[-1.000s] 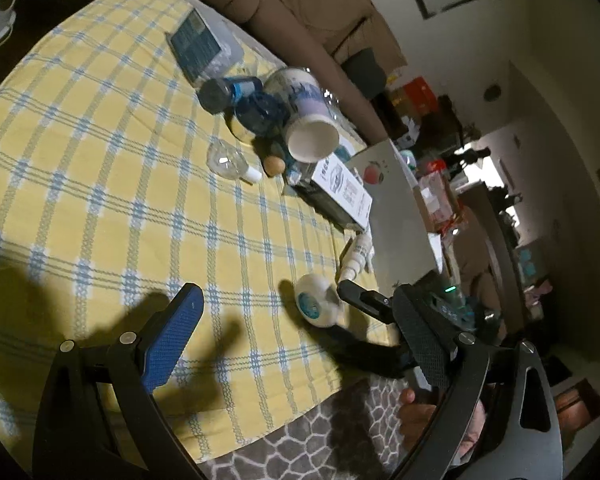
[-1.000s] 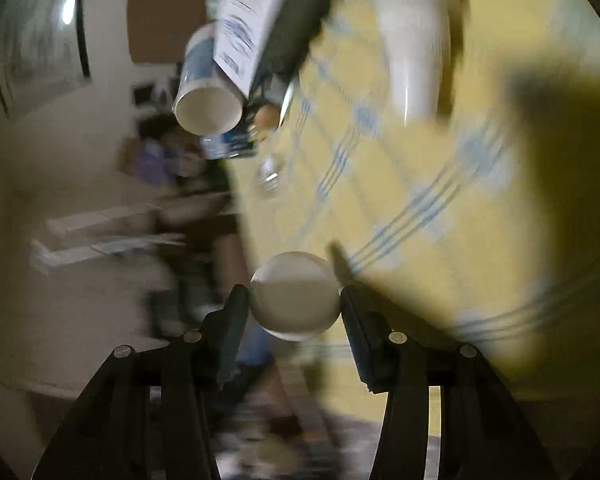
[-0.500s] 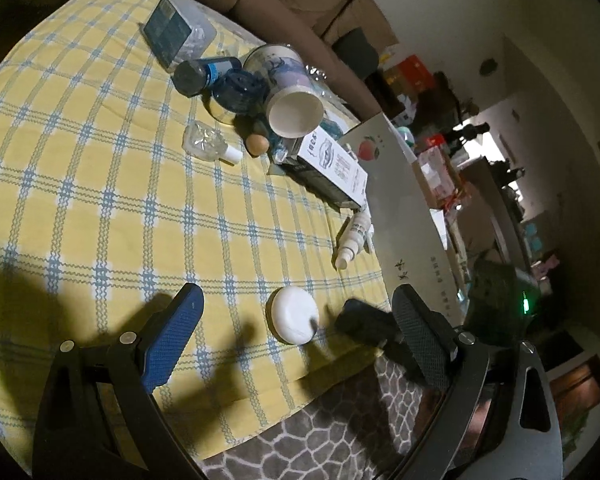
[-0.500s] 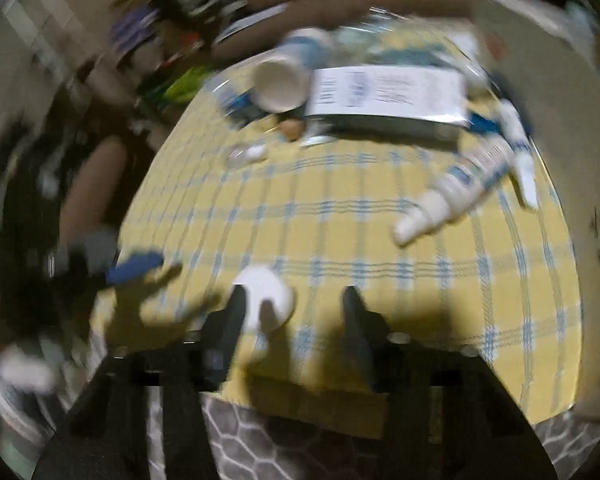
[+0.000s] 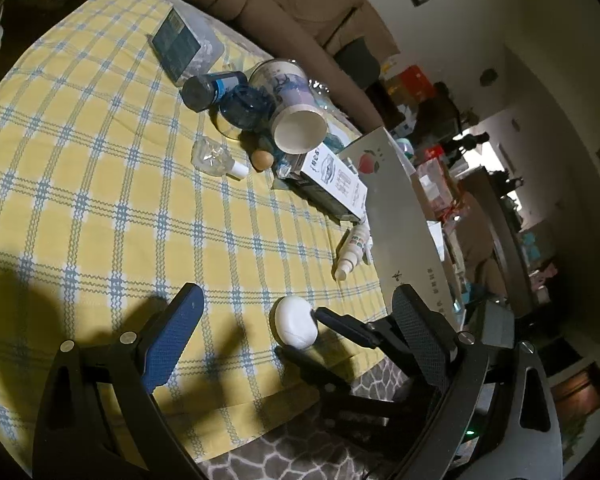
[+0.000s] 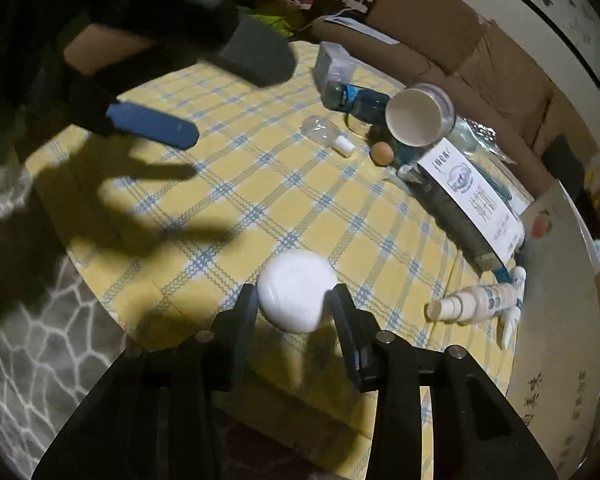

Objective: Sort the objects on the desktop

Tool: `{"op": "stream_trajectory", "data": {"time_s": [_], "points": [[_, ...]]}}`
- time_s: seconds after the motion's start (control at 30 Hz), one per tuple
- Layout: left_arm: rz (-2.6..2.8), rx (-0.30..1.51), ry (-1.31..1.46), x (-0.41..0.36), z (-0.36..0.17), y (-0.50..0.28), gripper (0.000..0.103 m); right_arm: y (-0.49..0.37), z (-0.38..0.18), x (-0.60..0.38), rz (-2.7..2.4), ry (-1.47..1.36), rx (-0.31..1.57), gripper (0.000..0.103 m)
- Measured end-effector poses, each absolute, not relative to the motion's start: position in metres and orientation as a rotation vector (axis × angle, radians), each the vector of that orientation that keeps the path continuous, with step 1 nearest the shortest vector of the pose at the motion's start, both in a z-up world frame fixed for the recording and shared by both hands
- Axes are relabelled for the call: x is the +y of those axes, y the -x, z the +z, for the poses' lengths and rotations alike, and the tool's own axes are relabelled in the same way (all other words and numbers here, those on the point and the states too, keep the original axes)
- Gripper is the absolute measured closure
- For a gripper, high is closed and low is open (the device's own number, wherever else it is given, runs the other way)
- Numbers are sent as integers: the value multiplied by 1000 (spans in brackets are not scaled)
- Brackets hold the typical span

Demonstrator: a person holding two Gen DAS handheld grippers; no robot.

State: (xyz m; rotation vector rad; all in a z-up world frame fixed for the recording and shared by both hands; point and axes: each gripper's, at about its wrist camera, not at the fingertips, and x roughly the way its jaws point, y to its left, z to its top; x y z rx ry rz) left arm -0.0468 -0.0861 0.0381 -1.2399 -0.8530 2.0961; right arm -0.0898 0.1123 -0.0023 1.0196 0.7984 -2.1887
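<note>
1. Left wrist view: we see our left gripper (image 5: 296,312) spread wide with nothing between its fingers. The right gripper (image 5: 300,340), partly hidden behind our right finger at 4 o'clock, is clenched on the white puck (image 5: 294,328) over the tablecloth's (image 5: 100,200) near edge. At 12 o'clock the cup (image 5: 296,128) lies on its side, screening a dark jar (image 5: 244,106); the egg (image 5: 262,159) sits just beside it.

2. Right wrist view: we see the puck (image 6: 296,296) gripped between the black fingers. At 3 o'clock white bottles (image 6: 476,304) lie against a board (image 6: 556,280) cut off by the frame. The left gripper's blue finger (image 6: 152,124) hangs blurred at 10 o'clock. The box (image 6: 468,200) lies at 2 o'clock.
</note>
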Motion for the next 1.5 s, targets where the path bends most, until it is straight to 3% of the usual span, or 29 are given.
{"op": "stream_trajectory", "data": {"time_s": [0.13, 0.17, 0.33, 0.43, 0.83, 1.2, 1.5], "points": [[2095, -858, 1240, -86, 38, 47, 9, 94, -2, 114, -2191, -1018, 779, 62], [2095, -861, 1239, -86, 38, 48, 9, 98, 0, 120, -2197, -1047, 696, 63], [2088, -872, 1240, -86, 37, 48, 9, 148, 6, 186, -2149, -1289, -124, 66], [2083, -876, 1245, -86, 35, 48, 9, 165, 4, 218, -2186, -1327, -320, 67], [2120, -841, 1253, -85, 36, 48, 9, 157, 27, 227, -2328, -1230, -95, 67], [2159, -957, 1227, -118, 36, 49, 9, 195, 28, 116, -2215, -1147, 187, 61], [2158, -991, 1202, -141, 39, 46, 9, 231, 5, 40, -2107, -1026, 581, 61]]}}
